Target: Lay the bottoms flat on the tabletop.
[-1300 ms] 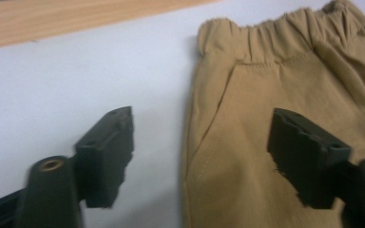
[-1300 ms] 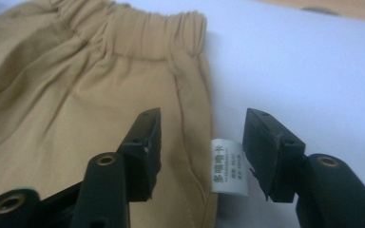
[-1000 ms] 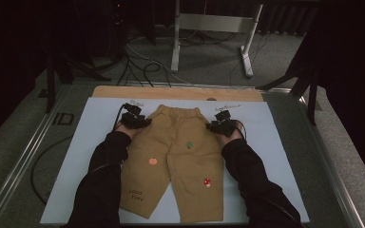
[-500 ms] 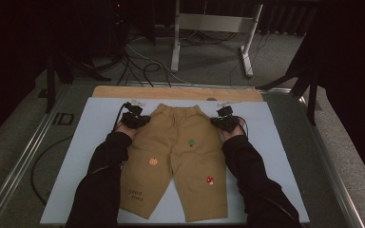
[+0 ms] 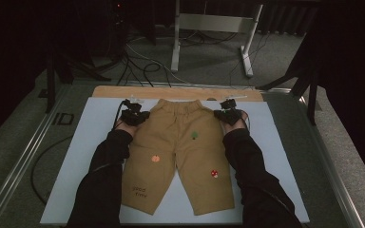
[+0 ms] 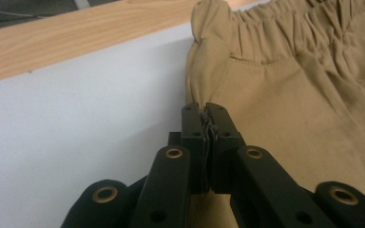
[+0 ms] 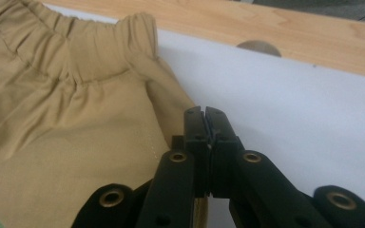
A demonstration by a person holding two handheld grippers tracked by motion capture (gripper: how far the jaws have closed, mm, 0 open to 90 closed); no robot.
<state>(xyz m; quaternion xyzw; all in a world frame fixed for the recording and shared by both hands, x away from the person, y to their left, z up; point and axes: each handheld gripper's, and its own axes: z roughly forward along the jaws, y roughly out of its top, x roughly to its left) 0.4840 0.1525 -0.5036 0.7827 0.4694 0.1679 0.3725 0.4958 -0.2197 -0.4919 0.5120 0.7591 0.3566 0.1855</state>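
Tan pants with an elastic waist lie flat on a white board, waist at the far end, legs toward the person. Small patches mark the front: green, orange, red. My left gripper is shut on the pants' left side edge just below the waistband. In the left gripper view a thin fold of the pants sits between the closed jaws of the left gripper. My right gripper is shut on the right side edge; in the right gripper view the pants run under the right gripper.
A wooden strip borders the board's far edge, with a round cutout in it. Metal rails frame the table. Cables and a stand's legs lie on the floor beyond. Bare white board flanks both sides of the pants.
Both grippers moved slightly farther away, and the right one also outward to the right. The waist slid away with them and now lies wider and flatter.
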